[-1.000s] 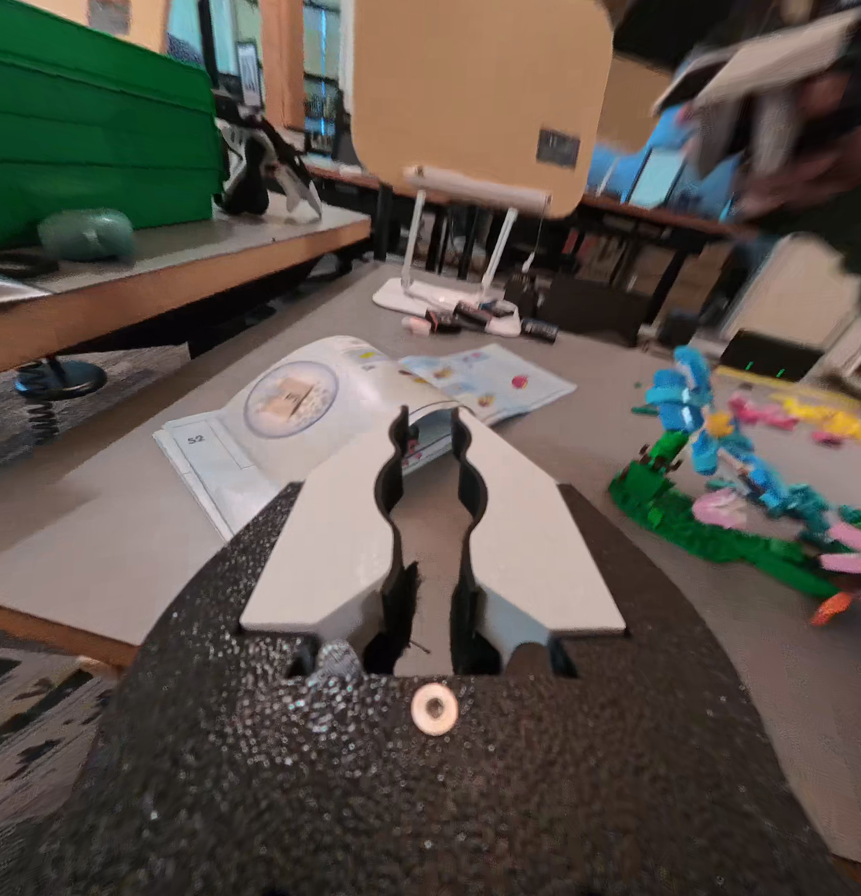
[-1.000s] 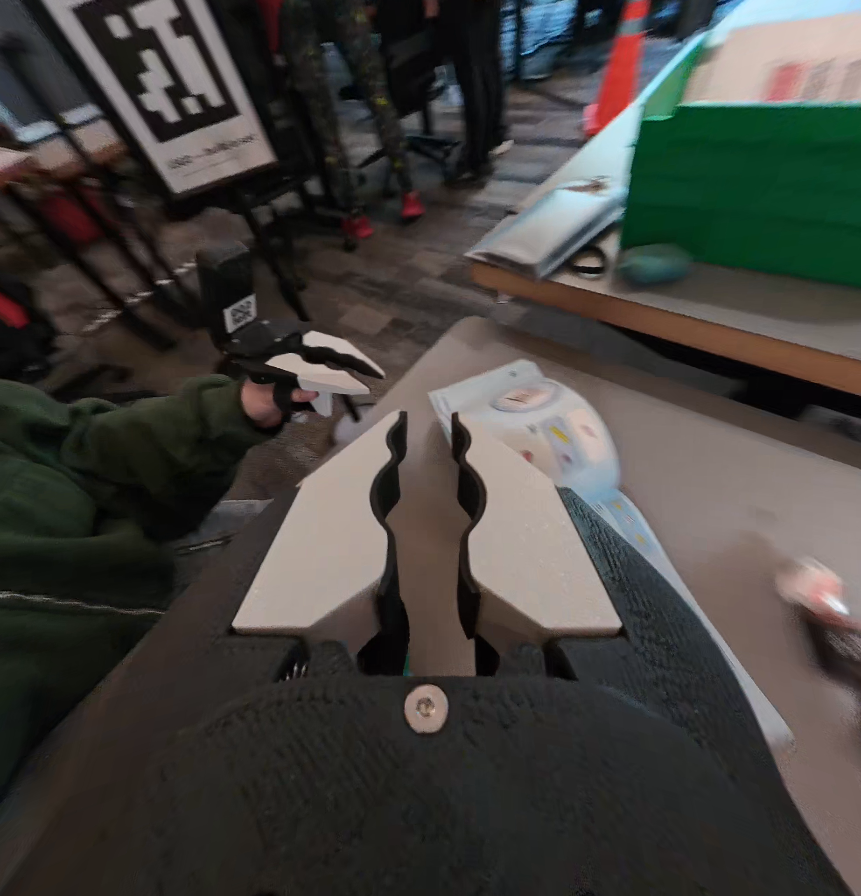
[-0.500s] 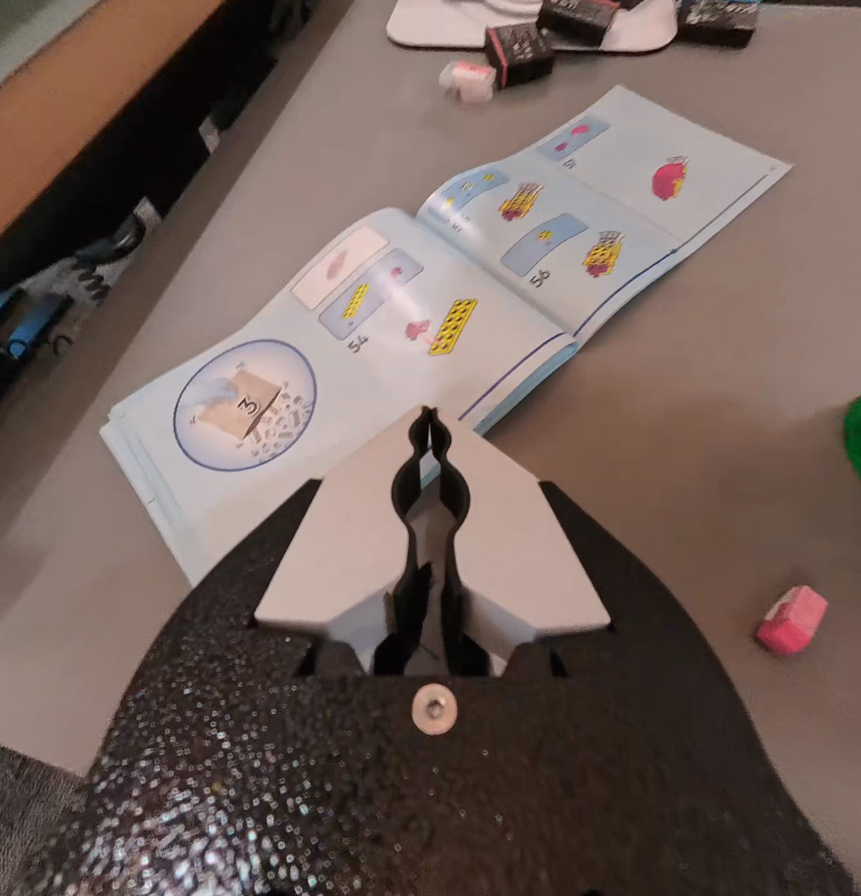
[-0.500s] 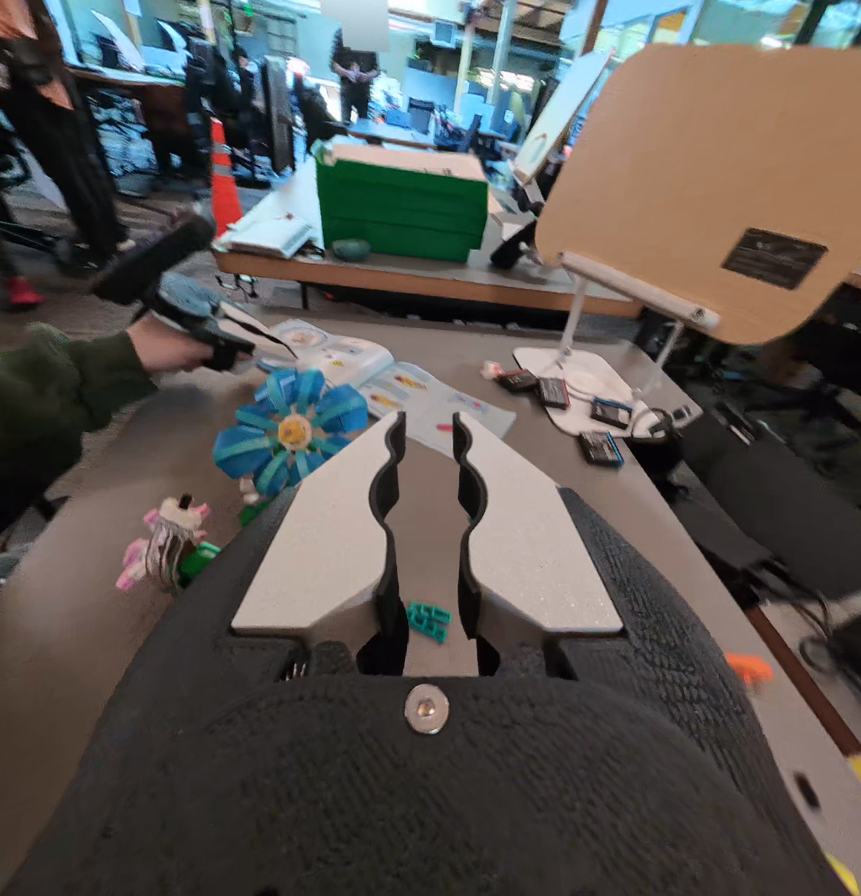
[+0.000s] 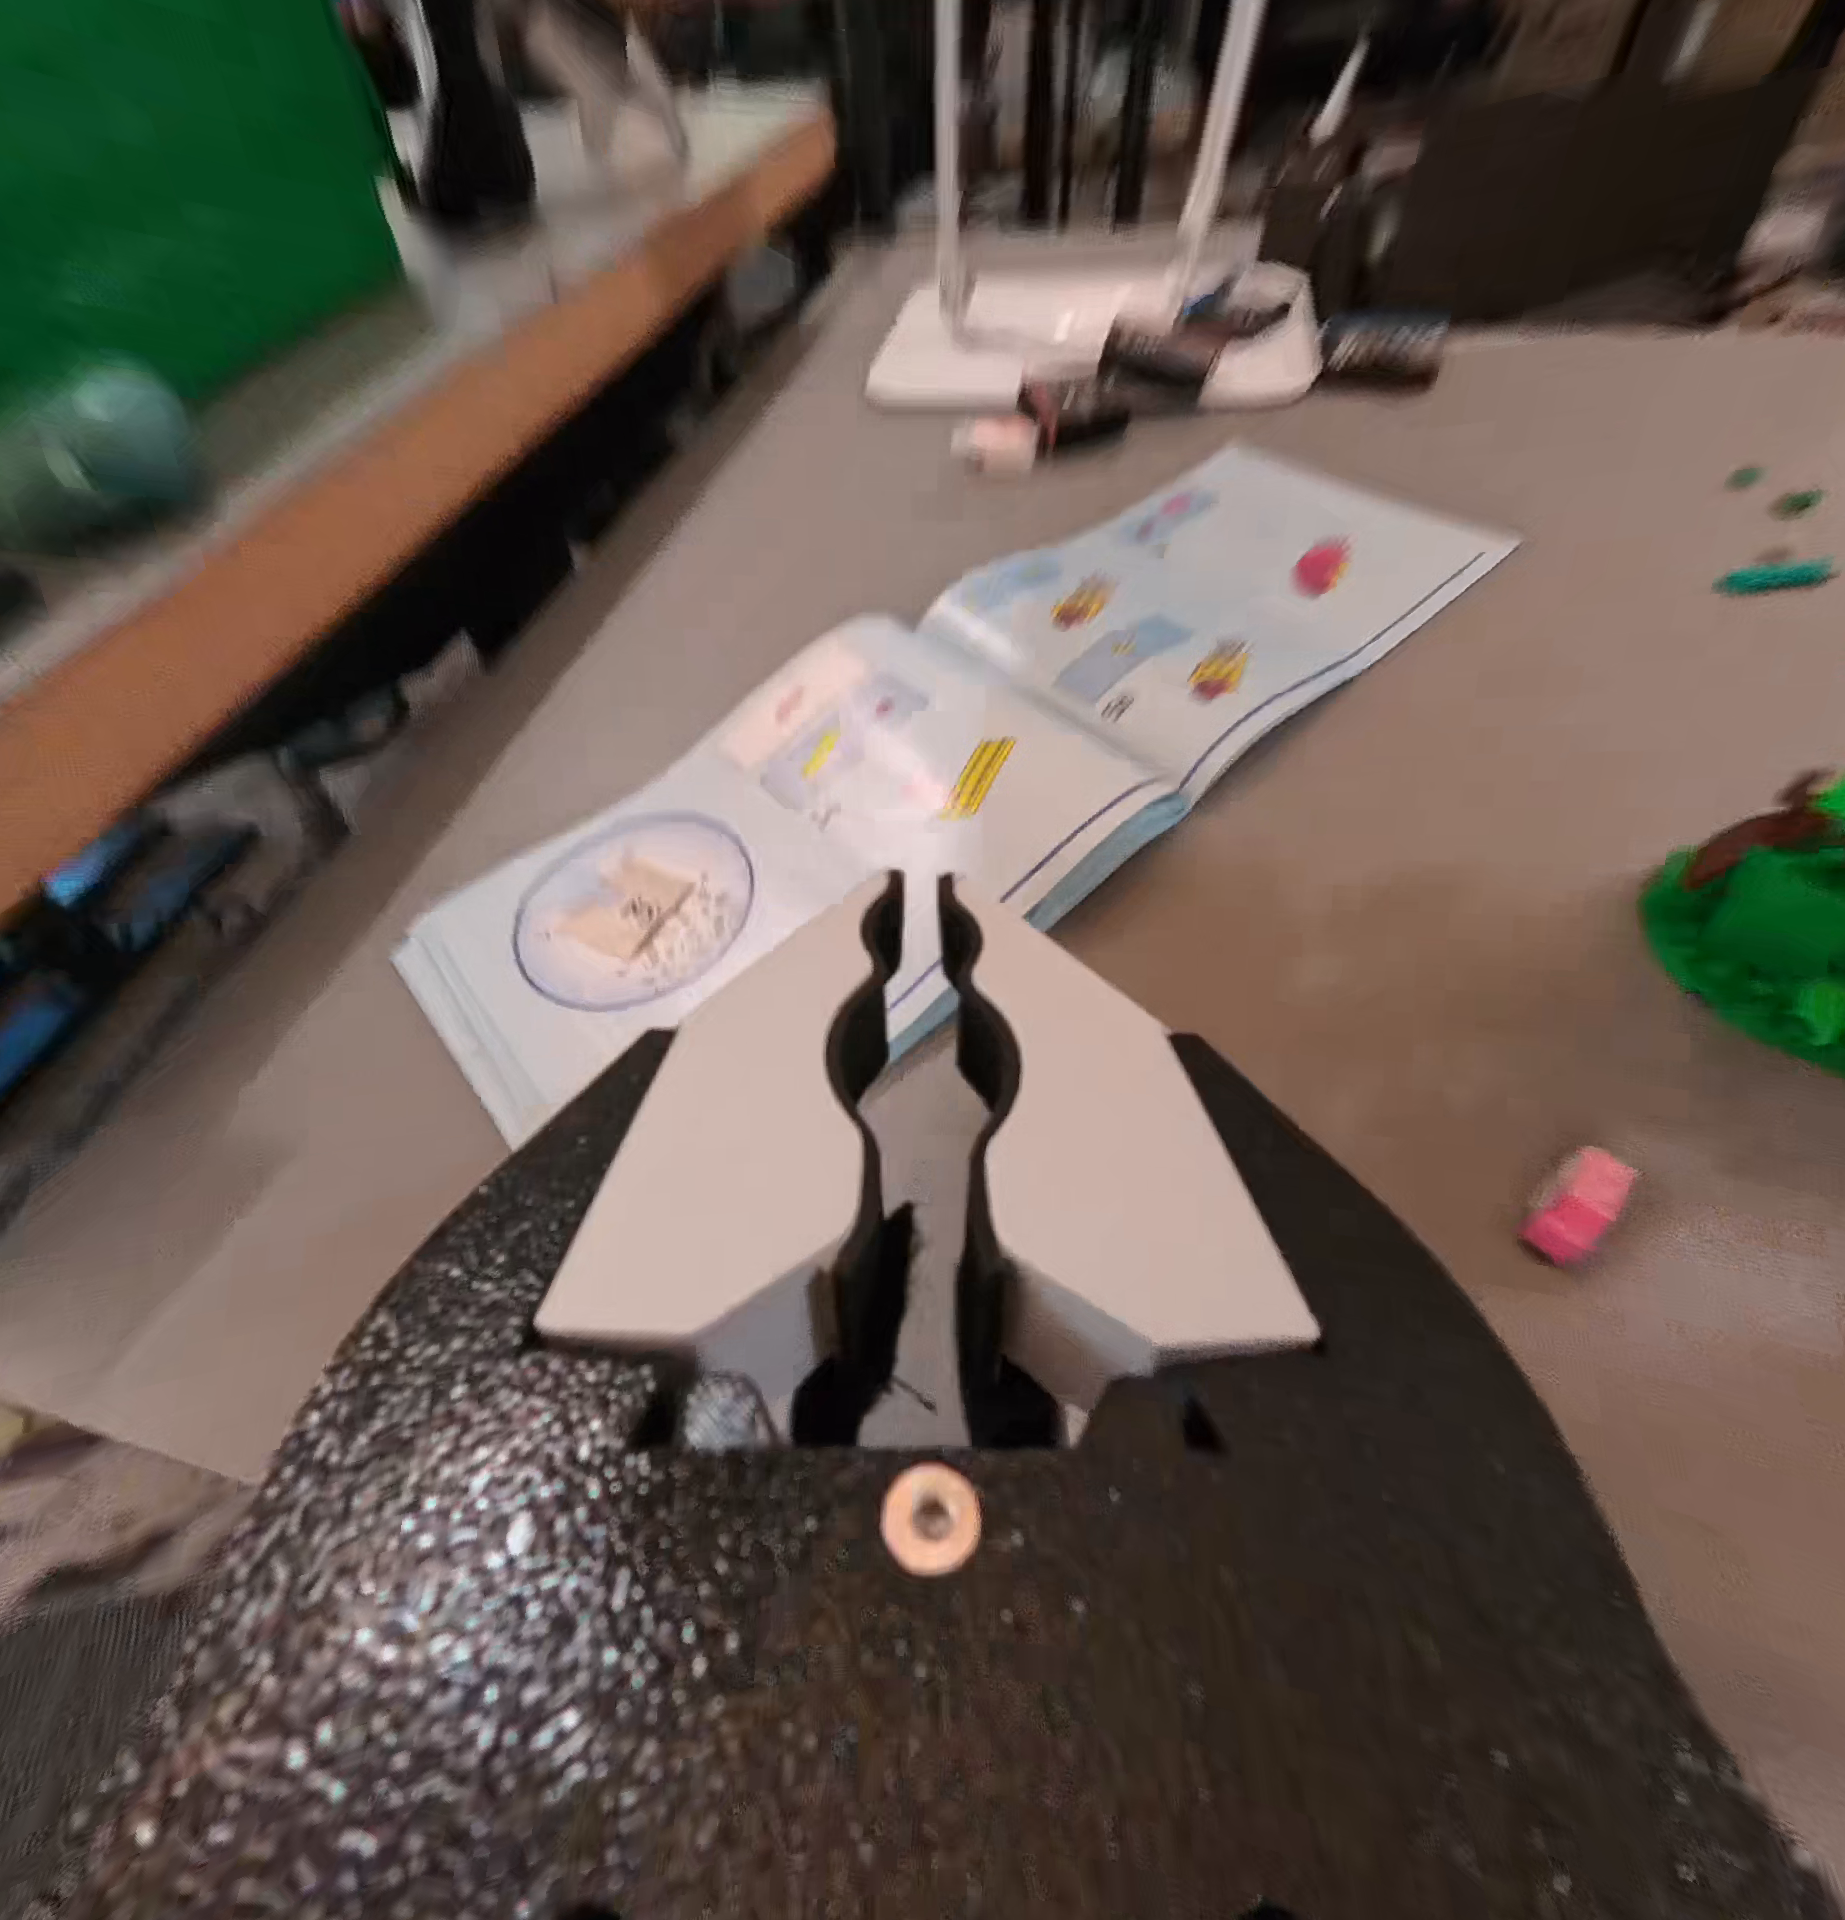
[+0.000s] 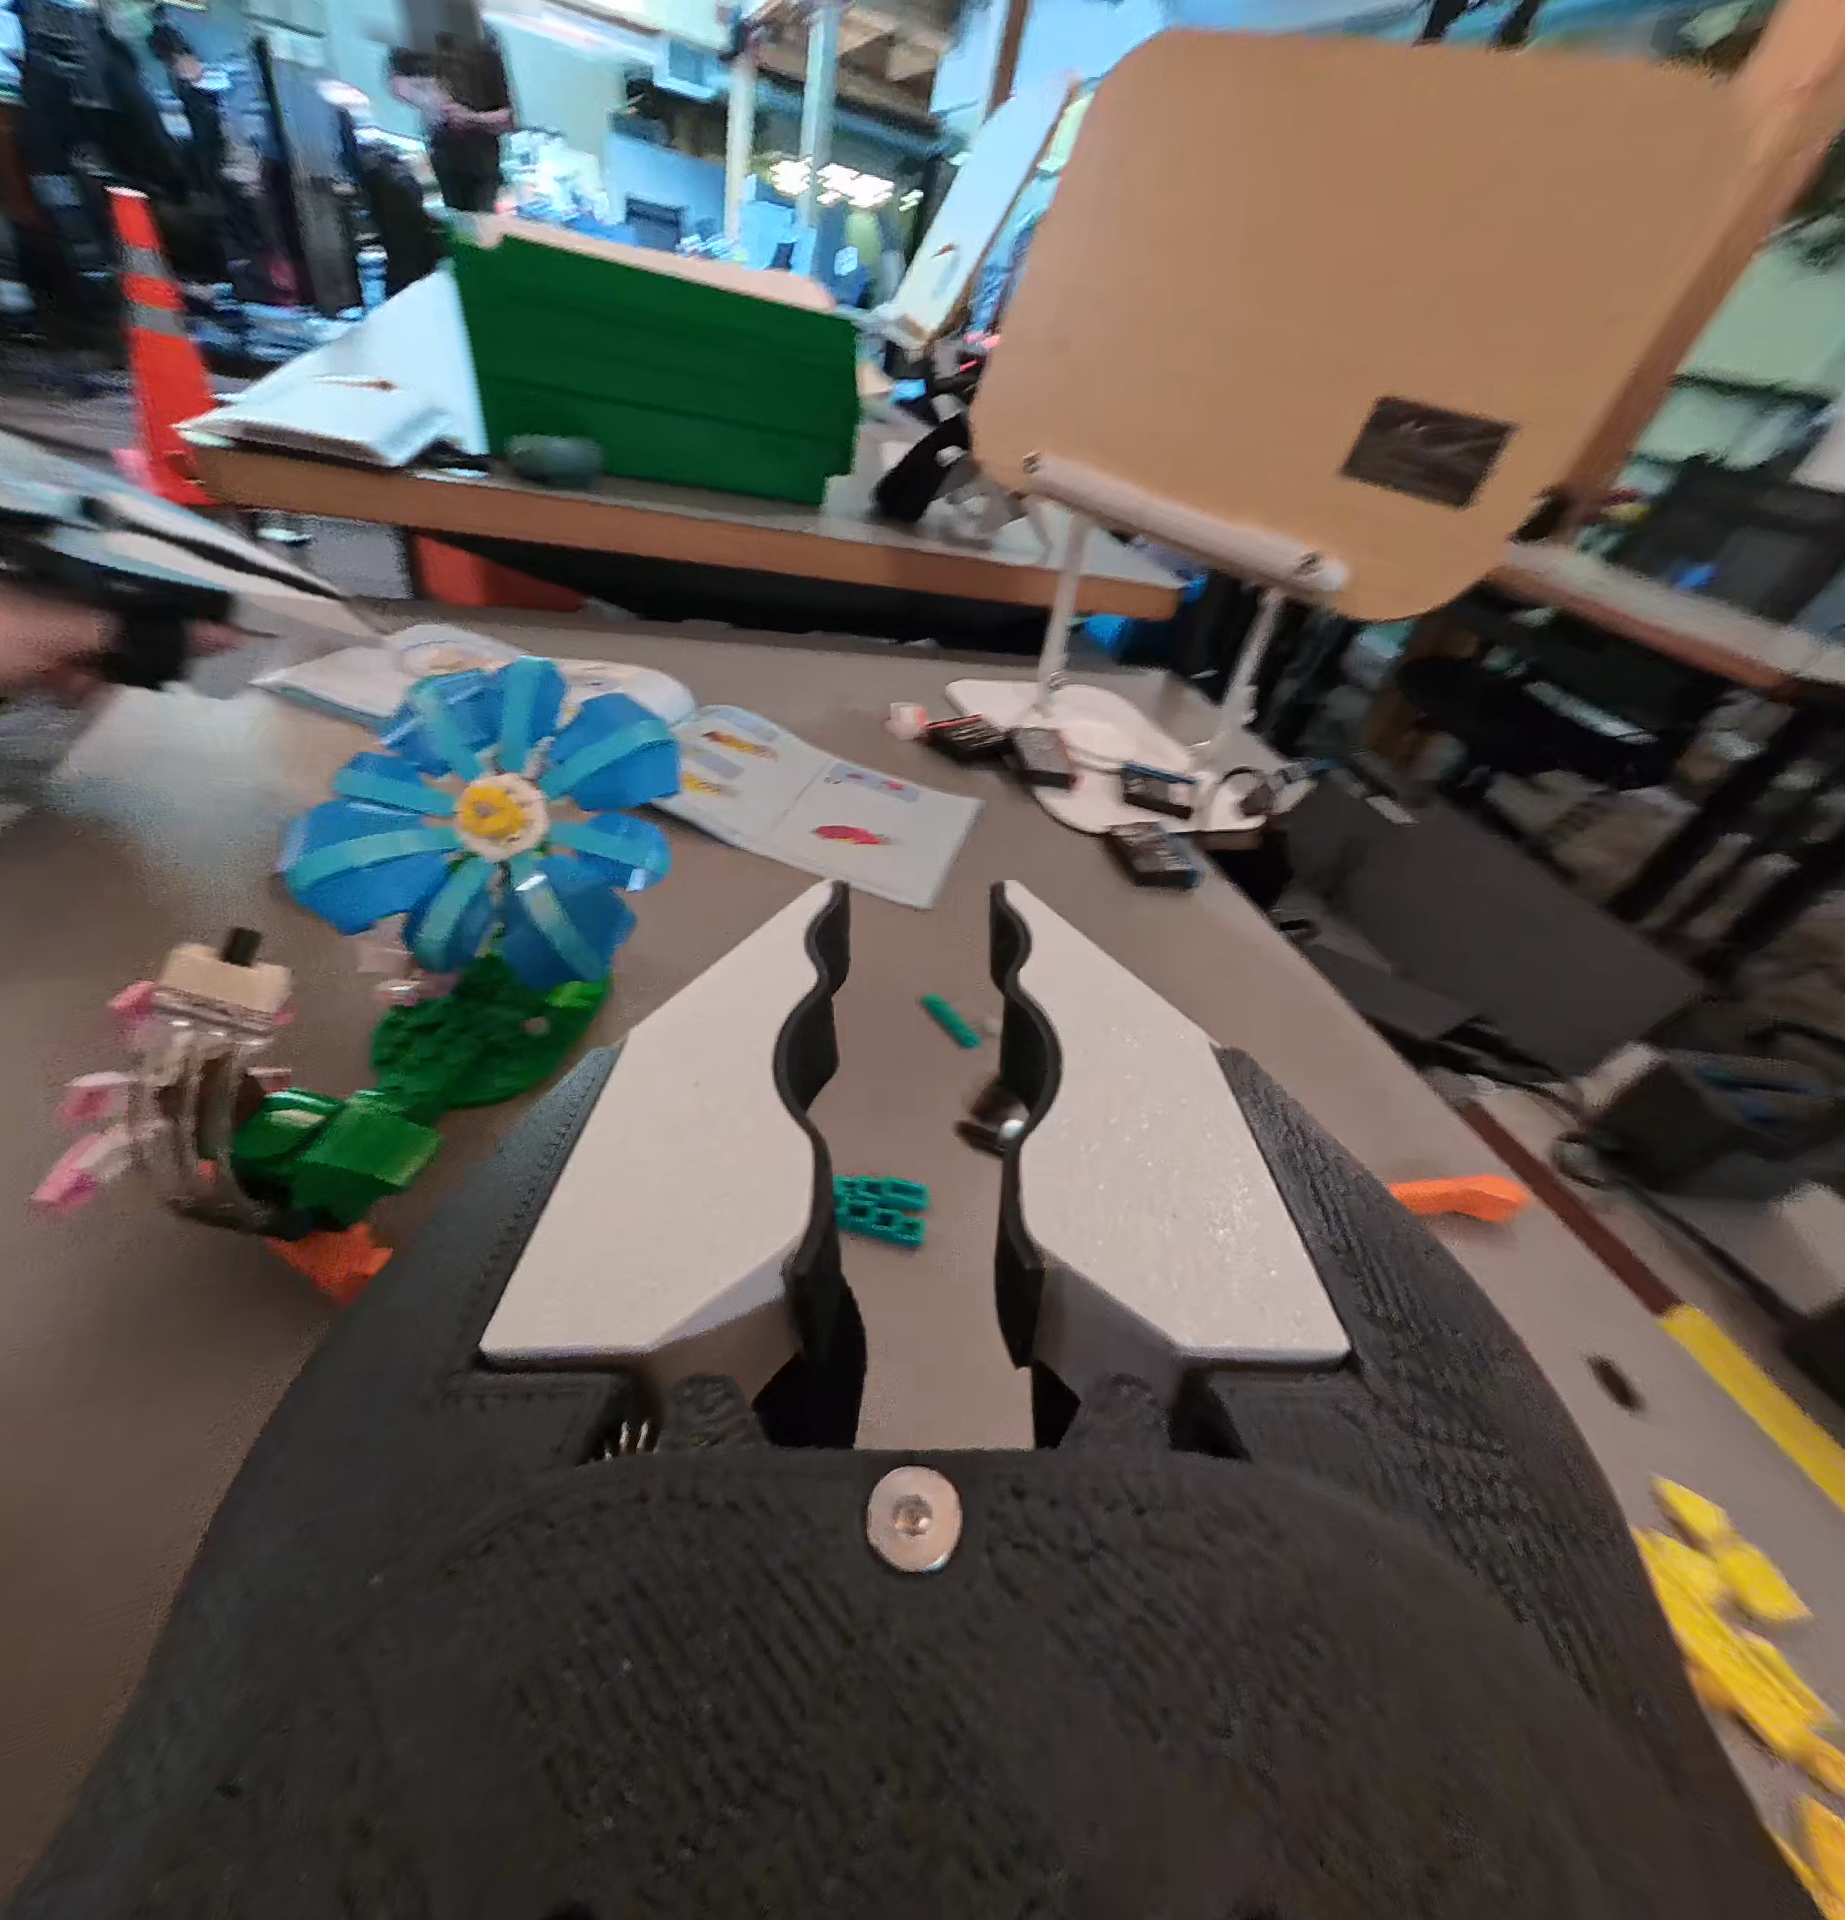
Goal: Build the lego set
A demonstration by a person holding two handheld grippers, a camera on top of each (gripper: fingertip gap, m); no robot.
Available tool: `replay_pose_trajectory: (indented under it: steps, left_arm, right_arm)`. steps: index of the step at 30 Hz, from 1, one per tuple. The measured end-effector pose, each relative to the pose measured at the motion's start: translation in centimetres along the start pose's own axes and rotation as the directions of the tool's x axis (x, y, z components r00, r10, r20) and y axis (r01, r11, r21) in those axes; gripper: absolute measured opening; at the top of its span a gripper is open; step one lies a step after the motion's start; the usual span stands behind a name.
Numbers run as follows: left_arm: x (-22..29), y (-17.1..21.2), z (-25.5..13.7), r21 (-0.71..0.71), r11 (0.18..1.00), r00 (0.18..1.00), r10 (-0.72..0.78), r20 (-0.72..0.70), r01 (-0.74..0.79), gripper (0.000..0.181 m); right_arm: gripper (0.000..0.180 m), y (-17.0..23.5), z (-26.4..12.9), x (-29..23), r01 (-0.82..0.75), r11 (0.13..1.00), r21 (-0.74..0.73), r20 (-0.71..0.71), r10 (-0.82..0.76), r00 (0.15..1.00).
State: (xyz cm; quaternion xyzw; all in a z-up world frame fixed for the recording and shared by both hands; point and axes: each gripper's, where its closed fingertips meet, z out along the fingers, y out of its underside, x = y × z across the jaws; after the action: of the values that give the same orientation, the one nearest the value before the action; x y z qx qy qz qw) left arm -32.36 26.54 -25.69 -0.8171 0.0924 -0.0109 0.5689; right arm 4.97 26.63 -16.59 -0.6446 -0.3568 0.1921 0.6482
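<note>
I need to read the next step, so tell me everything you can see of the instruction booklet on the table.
The instruction booklet is a thin, pale blue paper manual lying open and flat on the grey table, its spine running across the middle. The near page carries a round picture, the others small step diagrams in yellow, pink and red; motion blur hides finer detail. The left tongs sit over its near edge, slightly open; contact cannot be judged.

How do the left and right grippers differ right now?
The left gripper has its fingertips nearly together, a narrow gap; the right gripper stands clearly wider open. The left points at the open instruction booklet; the right points over loose teal pieces beside the blue flower. Both hold nothing and share grey fingers on black bodies.
</note>
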Motion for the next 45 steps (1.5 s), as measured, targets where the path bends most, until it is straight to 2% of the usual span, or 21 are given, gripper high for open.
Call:
replay_pose_trajectory:
  steps: [1, 4, 6, 10, 13, 17, 20, 23, 26, 30, 33, 35, 39, 43, 45]
  left_arm:
    - [0.5, -1.0, -1.0, 0.064, 0.997, 0.999, 0.031, -0.010, -0.030, 0.006]
    - [2.1, -2.7, -3.8, 0.188, 0.974, 0.989, 0.139, -0.054, -0.126, 0.009]
    - [2.6, -3.4, -5.3, 0.243, 0.961, 0.984, 0.154, -0.087, -0.129, 0.012]
    - [4.8, -4.6, -8.5, 0.371, 0.929, 0.969, 0.108, -0.224, -0.018, 0.022]
    - [7.3, -3.8, -9.8, 0.408, 0.913, 0.952, 0.137, -0.274, -0.014, 0.028]
    - [9.7, -4.2, -11.3, 0.450, 0.889, 0.936, 0.088, -0.340, 0.080, 0.029]
    - [10.2, -6.4, -12.9, 0.554, 0.807, 0.927, 0.022, -0.374, 0.204, 0.024]
    - [11.7, -8.2, -12.8, 0.563, 0.799, 0.909, 0.051, -0.413, 0.211, 0.027]
    - [12.7, -10.1, -13.7, 0.600, 0.758, 0.897, 0.047, -0.441, 0.256, 0.026]
    - [14.0, -10.7, -14.1, 0.608, 0.761, 0.899, 0.077, -0.431, 0.227, 0.025]
    - [14.5, -10.5, -14.2, 0.594, 0.788, 0.911, 0.113, -0.397, 0.161, 0.025]
    - [14.7, -10.3, -14.4, 0.583, 0.804, 0.919, 0.132, -0.373, 0.121, 0.025]
    - [14.9, -9.2, -15.3, 0.553, 0.831, 0.940, 0.144, -0.310, 0.056, 0.023]
    - [15.1, -7.7, -15.7, 0.513, 0.858, 0.958, 0.152, -0.242, -0.006, 0.022]
    - [15.3, -7.2, -15.8, 0.497, 0.867, 0.963, 0.162, -0.216, -0.034, 0.021]
  right_arm:
    - [0.026, -0.2, -0.9, 0.8, 0.018, 1.000, 0.019, -0.054, -0.017, 0.998]
    - [0.026, -0.6, -4.0, 3.0, 0.059, 0.995, 0.082, -0.215, -0.040, 0.976]
    - [0.026, -0.7, -6.4, 4.2, 0.091, 0.989, 0.113, -0.316, -0.051, 0.947]
    - [0.026, -0.8, -12.0, 5.4, 0.145, 0.983, 0.109, -0.463, -0.079, 0.883]
    - [0.027, -0.2, -17.1, 6.4, 0.152, 0.985, 0.078, -0.568, -0.082, 0.819]
    - [0.030, 1.9, -22.5, 6.4, 0.095, 0.995, 0.031, -0.655, -0.052, 0.754]
    - [0.032, 4.5, -24.3, 5.7, 0.023, 0.998, -0.053, -0.655, -0.052, 0.754]
    - [0.032, 6.3, -24.1, 5.4, -0.029, 0.991, -0.130, -0.599, -0.056, 0.799]
    - [0.031, 7.2, -22.1, 6.8, -0.024, 0.972, -0.232, -0.488, -0.095, 0.868]
    - [0.029, 9.3, -17.3, 11.5, 0.040, 0.898, -0.438, -0.249, -0.163, 0.955]
    - [0.026, 11.7, -12.8, 14.9, 0.054, 0.844, -0.533, -0.029, -0.082, 0.996]
    - [0.026, 13.7, -10.3, 16.6, 0.045, 0.803, -0.594, 0.091, 0.011, 0.996]
    - [0.026, 17.1, -6.9, 19.4, 0.077, 0.712, -0.698, 0.217, 0.109, 0.970]
    - [0.026, 19.9, -6.3, 20.6, 0.151, 0.591, -0.792, 0.320, 0.192, 0.928]
    - [0.024, 20.3, -6.1, 21.0, 0.200, 0.570, -0.797, 0.366, 0.193, 0.911]
